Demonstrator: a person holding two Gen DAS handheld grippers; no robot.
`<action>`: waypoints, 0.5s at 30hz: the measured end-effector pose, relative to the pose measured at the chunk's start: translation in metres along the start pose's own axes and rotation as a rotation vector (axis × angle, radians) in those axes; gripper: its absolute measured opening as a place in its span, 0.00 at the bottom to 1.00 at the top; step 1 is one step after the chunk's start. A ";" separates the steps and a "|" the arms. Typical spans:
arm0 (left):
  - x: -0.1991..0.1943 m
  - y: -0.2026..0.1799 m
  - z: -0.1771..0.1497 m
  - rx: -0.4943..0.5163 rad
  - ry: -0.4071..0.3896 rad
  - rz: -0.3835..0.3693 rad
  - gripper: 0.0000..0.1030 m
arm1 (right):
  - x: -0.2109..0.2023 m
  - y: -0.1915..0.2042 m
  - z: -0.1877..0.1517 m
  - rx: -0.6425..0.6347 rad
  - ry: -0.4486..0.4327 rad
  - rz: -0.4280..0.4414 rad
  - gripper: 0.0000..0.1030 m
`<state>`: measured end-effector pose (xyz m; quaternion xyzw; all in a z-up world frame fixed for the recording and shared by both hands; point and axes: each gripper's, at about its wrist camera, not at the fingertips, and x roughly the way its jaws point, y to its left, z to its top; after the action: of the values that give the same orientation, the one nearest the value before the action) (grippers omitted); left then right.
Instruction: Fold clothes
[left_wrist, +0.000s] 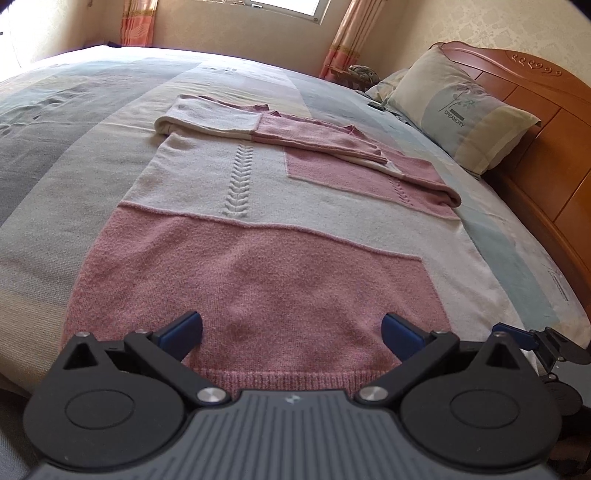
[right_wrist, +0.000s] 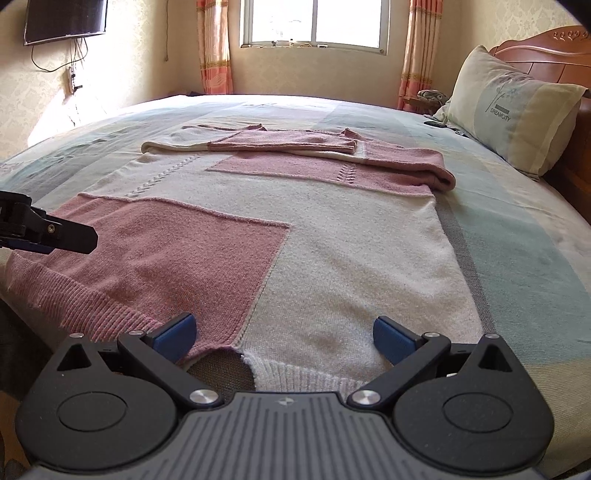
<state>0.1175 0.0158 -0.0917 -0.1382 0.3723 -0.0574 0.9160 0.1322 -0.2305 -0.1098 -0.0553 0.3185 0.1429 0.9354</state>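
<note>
Here a pink and cream knitted sweater (left_wrist: 258, 221) lies flat on the bed (left_wrist: 55, 147), its ribbed hem nearest the cameras and its neck end far off toward the window (right_wrist: 314, 22). Both sleeves are folded across the upper body, one over the other, forming a band across the chest; the right-hand fold bulges in a soft pink roll near the pillow (left_wrist: 458, 107). A cable-like stitch runs up the cream panel in the middle.

The left tongs (left_wrist: 291, 330) sit low over the pink part of the hem, jaws spread wide, the blue pads (left_wrist: 183, 328) apart with pink knit showing between them and nothing gripped. The right tongs (right_wrist: 284, 332) sit over the hem where pink meets cream, also spread wide and empty; a small notch in the hem shows the bed cover just below the gap. In the right wrist view the left tongs appear at the far left edge, above the pink corner of the sweater. In the left wrist view the right tongs peek in at the far right edge, beside the cream side.

The pillow leans against a wooden headboard (left_wrist: 535, 92) on the right. Striped curtains (right_wrist: 214, 44) flank the window, and a dark screen (right_wrist: 64, 20) hangs on the wall at the left.
</note>
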 end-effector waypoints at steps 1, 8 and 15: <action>0.001 -0.001 0.000 -0.004 0.004 -0.003 0.99 | -0.002 -0.001 -0.001 0.005 -0.001 -0.002 1.00; -0.006 -0.001 0.006 -0.031 0.016 -0.034 0.99 | -0.015 -0.010 0.000 0.055 -0.052 -0.011 1.00; -0.038 0.007 0.030 -0.074 -0.068 -0.092 0.99 | -0.024 -0.013 0.015 0.141 -0.046 0.008 1.00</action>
<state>0.1113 0.0369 -0.0476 -0.1908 0.3361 -0.0810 0.9188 0.1269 -0.2456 -0.0830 0.0153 0.3062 0.1251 0.9436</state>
